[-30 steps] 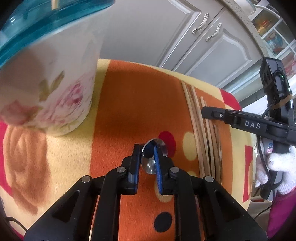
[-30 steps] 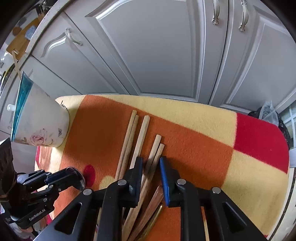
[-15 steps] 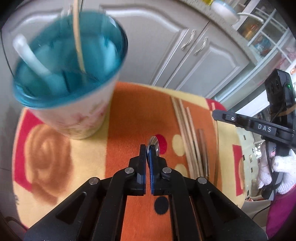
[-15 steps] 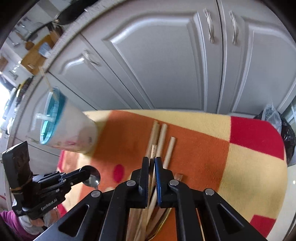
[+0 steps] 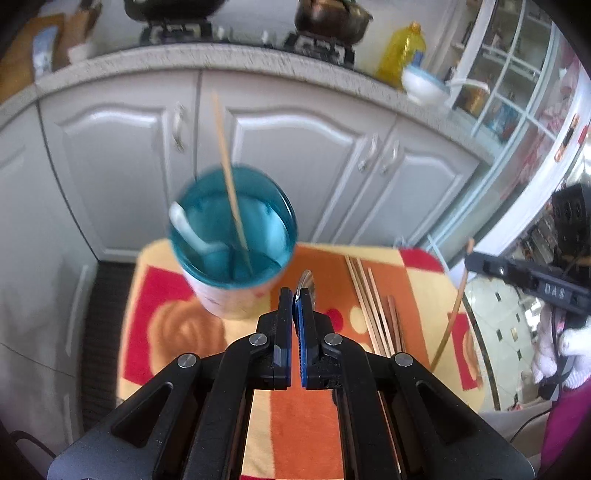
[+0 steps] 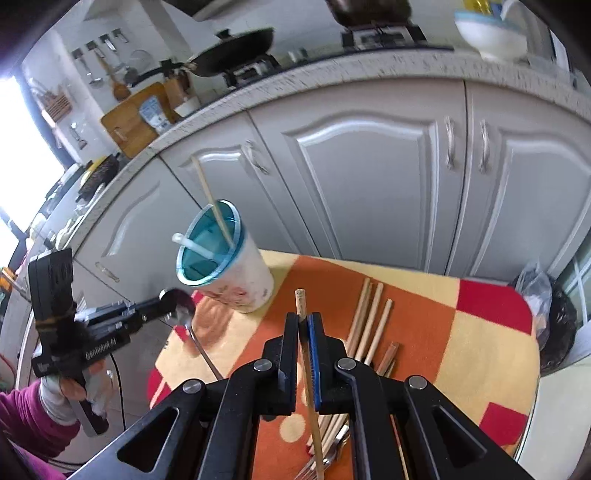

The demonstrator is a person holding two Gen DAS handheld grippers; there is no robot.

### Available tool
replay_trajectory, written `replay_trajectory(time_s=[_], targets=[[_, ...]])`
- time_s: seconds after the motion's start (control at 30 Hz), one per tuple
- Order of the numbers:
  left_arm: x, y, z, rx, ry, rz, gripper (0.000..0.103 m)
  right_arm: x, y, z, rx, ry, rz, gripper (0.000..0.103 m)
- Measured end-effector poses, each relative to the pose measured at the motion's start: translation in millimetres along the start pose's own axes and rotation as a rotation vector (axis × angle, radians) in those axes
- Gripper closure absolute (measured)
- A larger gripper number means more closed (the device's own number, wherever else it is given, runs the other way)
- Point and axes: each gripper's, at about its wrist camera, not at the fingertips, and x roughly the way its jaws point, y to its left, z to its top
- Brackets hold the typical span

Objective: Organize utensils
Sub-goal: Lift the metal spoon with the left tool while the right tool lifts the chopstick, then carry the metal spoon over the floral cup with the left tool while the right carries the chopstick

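A floral cup with a teal inside (image 5: 232, 254) stands at the back left of the orange and yellow cloth (image 5: 317, 406); it also shows in the right wrist view (image 6: 236, 269). It holds one chopstick (image 5: 231, 184) and a white spoon (image 5: 184, 225). My left gripper (image 5: 294, 299) is shut on a metal spoon (image 5: 306, 282), raised above the cloth just right of the cup. The spoon's bowl shows in the right wrist view (image 6: 181, 308). My right gripper (image 6: 303, 321) is shut on a wooden chopstick (image 6: 301, 302), lifted above the cloth. Several chopsticks (image 6: 369, 317) lie on the cloth.
A fork (image 6: 325, 461) lies under the chopsticks at the near edge. White cupboard doors (image 6: 369, 177) stand behind the cloth-covered stool. A counter with a pan (image 6: 236, 40) and a bowl (image 6: 491, 33) runs above. A black bag (image 6: 554, 314) sits at the right.
Both grippers have risen well above the cloth. The left one lifted the metal spoon beside the cup; the right one lifted one chopstick off the pile.
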Motion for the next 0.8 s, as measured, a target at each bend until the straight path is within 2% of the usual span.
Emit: replay_trajectory(time_s=[0.17,0.33,0.53,0.8], targets=[[-42,19,18,-0.002,-0.087,0.054,0.102,-21,20,5,-0.038,-0.048,0.012,0.098],[-67,33,36,-0.005,-0.151,0.115,0.102,-36,41,21,-0.079,-0.095,0.038,0.098],[-81,48,55,-0.019,-0.207,0.179,0.102,-52,70,47,-0.160,-0.138,0.043,0.098],[-80,57,81,0.005,-0.262,0.274,0.102,-68,99,72,-0.240,-0.176,0.050,0.098]])
